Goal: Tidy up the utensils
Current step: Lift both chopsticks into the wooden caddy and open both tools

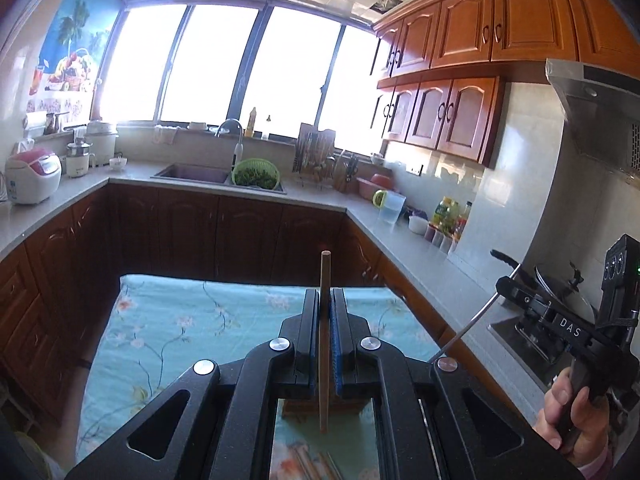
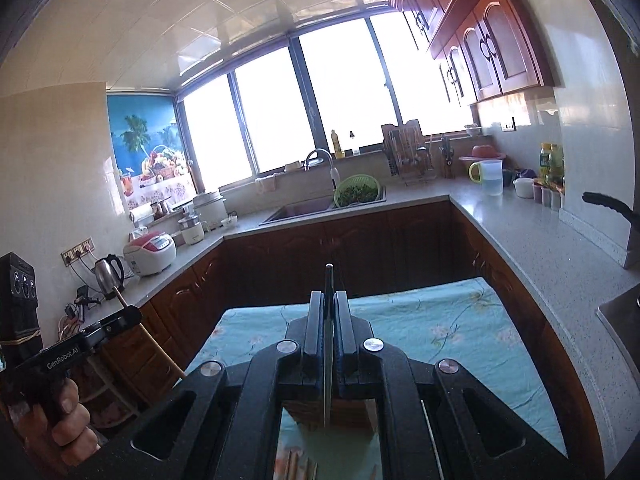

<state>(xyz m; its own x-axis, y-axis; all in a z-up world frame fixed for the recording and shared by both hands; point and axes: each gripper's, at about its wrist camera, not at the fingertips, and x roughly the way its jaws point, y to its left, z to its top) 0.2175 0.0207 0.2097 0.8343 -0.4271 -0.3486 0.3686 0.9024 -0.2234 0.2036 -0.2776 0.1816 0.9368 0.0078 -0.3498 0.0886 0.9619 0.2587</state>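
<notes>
Each camera sits close behind its own gripper, looking slightly downward over the table [image 1: 168, 320] toward the window [image 1: 216, 64] and sink [image 2: 296, 210]. Both share these; the table's near edge is perhaps hidden.

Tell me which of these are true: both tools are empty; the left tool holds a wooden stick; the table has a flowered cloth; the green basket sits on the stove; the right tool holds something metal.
1. Both tools are empty. False: each is shut on a utensil.
2. The left tool holds a wooden stick. True.
3. The table has a flowered cloth. True.
4. The green basket sits on the stove. False: it sits at the sink.
5. The right tool holds a thin metal utensil. True.
</notes>
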